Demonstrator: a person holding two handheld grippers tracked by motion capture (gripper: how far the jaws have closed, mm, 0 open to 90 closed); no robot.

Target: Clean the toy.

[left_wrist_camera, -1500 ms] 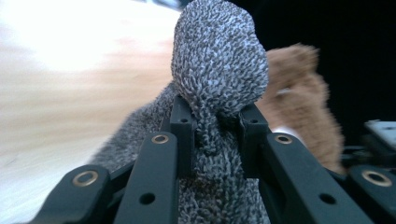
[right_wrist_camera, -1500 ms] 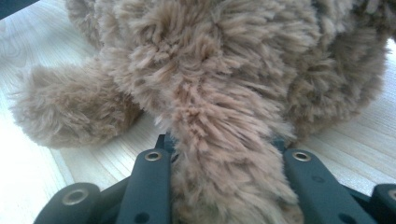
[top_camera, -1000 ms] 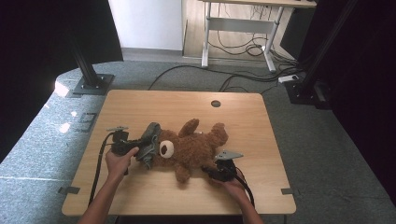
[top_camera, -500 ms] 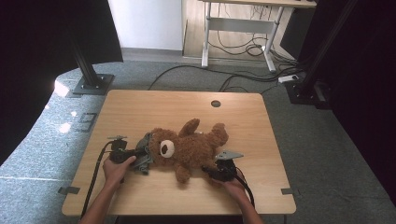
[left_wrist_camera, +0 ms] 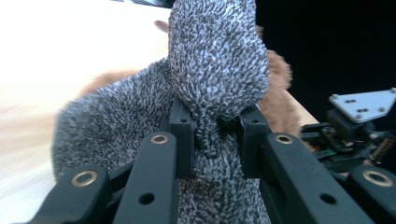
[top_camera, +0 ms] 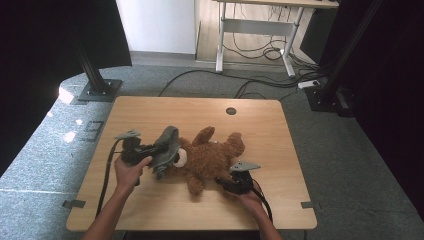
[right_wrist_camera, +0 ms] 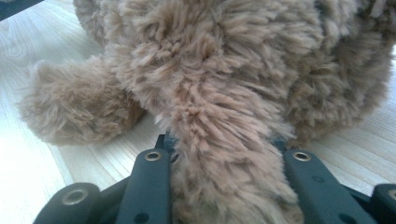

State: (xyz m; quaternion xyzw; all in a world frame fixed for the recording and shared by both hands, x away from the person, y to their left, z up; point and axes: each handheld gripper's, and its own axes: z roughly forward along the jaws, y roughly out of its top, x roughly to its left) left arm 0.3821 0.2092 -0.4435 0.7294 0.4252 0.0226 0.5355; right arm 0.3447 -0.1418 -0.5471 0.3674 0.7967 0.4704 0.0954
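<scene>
Right tool (top_camera: 231,184), near desk edge: jaws closed on a limb of the brown plush teddy bear (top_camera: 207,159), lying mid light wooden desk (top_camera: 150,107). Left tool (top_camera: 159,150): fold of grey knitted cloth (left_wrist_camera: 210,88) pinched at the head. Bear best kept pinned while cloth is drawn gently, slack watched

The grey cloth (top_camera: 166,145) covers most of the teddy bear's (top_camera: 210,159) face; the right gripper's (top_camera: 231,184) jaws are buried in fur.
</scene>
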